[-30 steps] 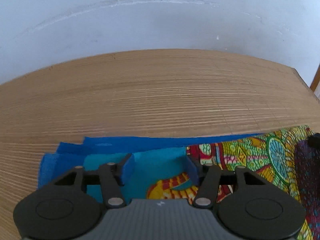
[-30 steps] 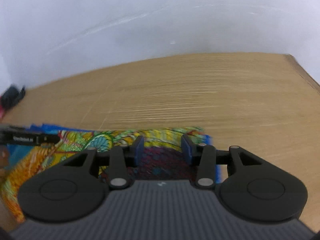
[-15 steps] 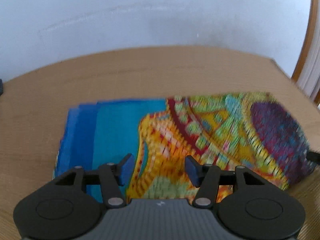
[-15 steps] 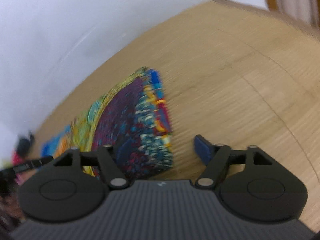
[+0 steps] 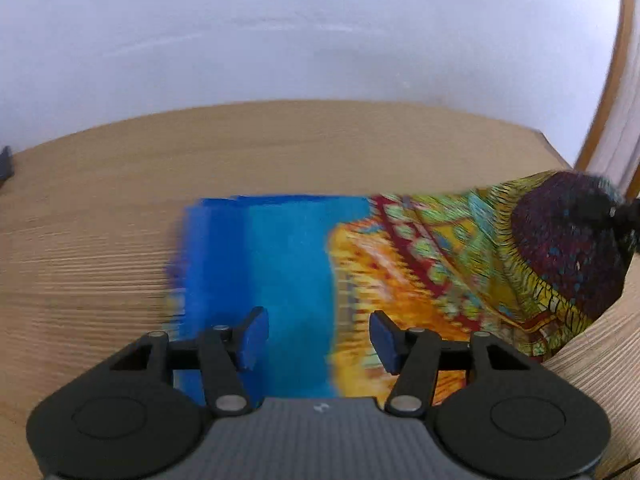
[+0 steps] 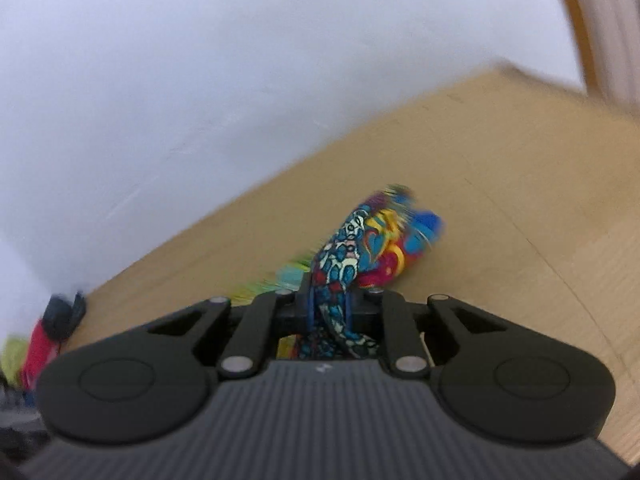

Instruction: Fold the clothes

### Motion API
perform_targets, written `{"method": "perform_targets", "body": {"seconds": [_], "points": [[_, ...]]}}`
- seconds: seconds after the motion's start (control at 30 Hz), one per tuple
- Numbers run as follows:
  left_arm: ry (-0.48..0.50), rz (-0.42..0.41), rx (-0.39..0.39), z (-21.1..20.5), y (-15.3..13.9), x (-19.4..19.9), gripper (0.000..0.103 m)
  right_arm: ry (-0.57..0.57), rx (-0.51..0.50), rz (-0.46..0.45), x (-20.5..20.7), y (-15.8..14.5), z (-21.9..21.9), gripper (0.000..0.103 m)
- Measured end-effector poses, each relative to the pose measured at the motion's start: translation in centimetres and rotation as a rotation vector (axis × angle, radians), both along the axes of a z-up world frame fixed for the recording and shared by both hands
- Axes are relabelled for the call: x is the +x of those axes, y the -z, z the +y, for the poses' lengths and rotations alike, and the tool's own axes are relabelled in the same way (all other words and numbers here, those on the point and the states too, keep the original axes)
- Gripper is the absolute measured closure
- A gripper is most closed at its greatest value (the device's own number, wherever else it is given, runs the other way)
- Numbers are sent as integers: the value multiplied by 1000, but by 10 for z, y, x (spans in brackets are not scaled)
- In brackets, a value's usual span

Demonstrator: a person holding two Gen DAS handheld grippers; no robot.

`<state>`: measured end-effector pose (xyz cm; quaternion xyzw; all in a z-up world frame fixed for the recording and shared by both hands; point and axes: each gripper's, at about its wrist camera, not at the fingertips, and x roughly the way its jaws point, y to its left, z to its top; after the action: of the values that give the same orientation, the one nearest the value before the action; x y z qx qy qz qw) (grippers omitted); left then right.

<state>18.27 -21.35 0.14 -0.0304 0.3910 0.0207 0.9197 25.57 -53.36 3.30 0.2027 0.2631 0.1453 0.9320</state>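
1. The folded patterned cloth (image 5: 400, 264) lies on the wooden tabletop (image 5: 280, 148), well short of the far edge that meets the white wall (image 5: 300, 32).
2. Its left part is plain blue; its right part is yellow, red and green print with a dark purple patch at the right end.
3. The right end of the cloth is lifted off the tabletop, near the right edge.
4. The left tongs (image 5: 318, 334) hang above the blue part, jaws about half apart, with nothing pinched between them.
5. The right tongs (image 6: 330, 300) are closing on a bunched fold of the cloth (image 6: 344, 264); the blue pads press it from both sides.
6. In the right wrist view, blurred red and dark things (image 6: 48, 332) sit at the tabletop's far left corner.
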Motion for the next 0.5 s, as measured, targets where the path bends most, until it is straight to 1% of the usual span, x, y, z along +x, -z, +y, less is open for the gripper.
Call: {"method": "perform_targets", "body": {"seconds": [0.1, 0.2, 0.27, 0.4, 0.43, 0.5], "points": [[-44, -22, -4, 33, -9, -21, 45, -117, -76, -81, -14, -28, 53, 87], [-91, -36, 1, 64, -12, -40, 45, -252, -164, -149, -24, -38, 124, 87], [-118, -33, 4, 82, -10, -53, 45, -347, -223, -174, -31, -37, 173, 87], [-165, -18, 11, 113, -5, -72, 45, -539, -332, -213, -45, -16, 263, 87], [-178, -10, 12, 120, -4, -76, 45, -584, -362, -185, -42, -5, 284, 86], [-199, 8, 9, 134, -1, -81, 45, -669, -422, -127, -37, 18, 325, 81]]}}
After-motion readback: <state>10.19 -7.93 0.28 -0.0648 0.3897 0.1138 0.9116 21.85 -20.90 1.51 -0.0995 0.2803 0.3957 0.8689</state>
